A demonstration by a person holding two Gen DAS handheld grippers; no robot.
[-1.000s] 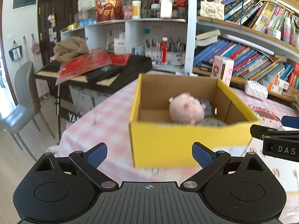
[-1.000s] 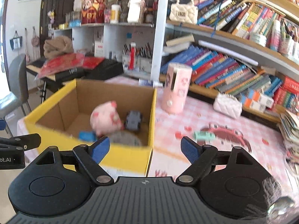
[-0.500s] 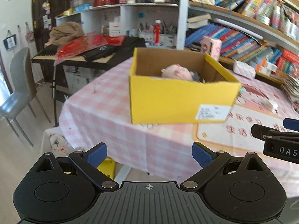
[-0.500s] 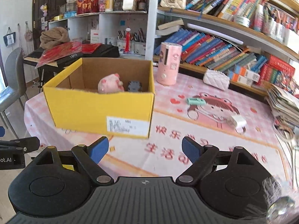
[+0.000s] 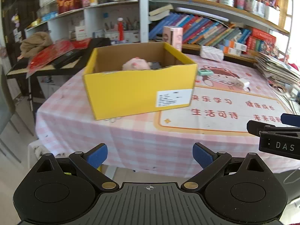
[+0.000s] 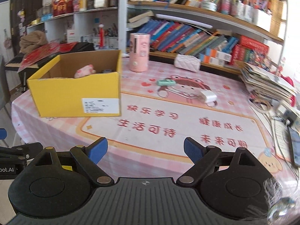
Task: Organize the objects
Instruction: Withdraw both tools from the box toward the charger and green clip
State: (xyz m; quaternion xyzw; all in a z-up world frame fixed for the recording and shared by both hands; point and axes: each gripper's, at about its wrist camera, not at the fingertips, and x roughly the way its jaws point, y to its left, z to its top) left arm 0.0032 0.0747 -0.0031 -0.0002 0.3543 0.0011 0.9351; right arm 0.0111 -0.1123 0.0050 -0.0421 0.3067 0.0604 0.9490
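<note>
The left gripper point(image 5: 150, 155) hangs off the near edge of the table, its blue-padded fingers point(image 5: 96, 154) spread wide with nothing between them. The right gripper point(image 6: 145, 151) is held the same way over the table's near edge, jaws apart and empty; its black body also shows at the right border of the left wrist view, level with the left one.

Ahead of both, on the pink checked tablecloth point(image 5: 131, 140), stands a yellow cardboard box point(image 6: 75, 93) near the table's left edge, open at the top, with a white shipping label point(image 6: 101, 106) on its near wall. Inside it, toward the far wall, lies a pink plush pig point(image 5: 136, 64), and just beside that a dark toy car point(image 5: 155, 65), only partly seen over the rim.

Right of the box a printed mat point(image 6: 168, 120) with a cartoon girl and red Chinese characters covers the middle of the table. On the mat lie a small mint-green object point(image 6: 166, 82), toward the far edge, and a white charger point(image 6: 208, 95) nearer the right side, the two well apart. Behind the box, at the far edge, a tall pink cylindrical container point(image 6: 139, 52) stands upright, and to its right rests a white quilted pouch point(image 6: 186, 62). A stack of magazines point(image 6: 268, 83) sits at the table's right edge. Bookshelves point(image 6: 187, 33) packed with books run along the wall behind.
</note>
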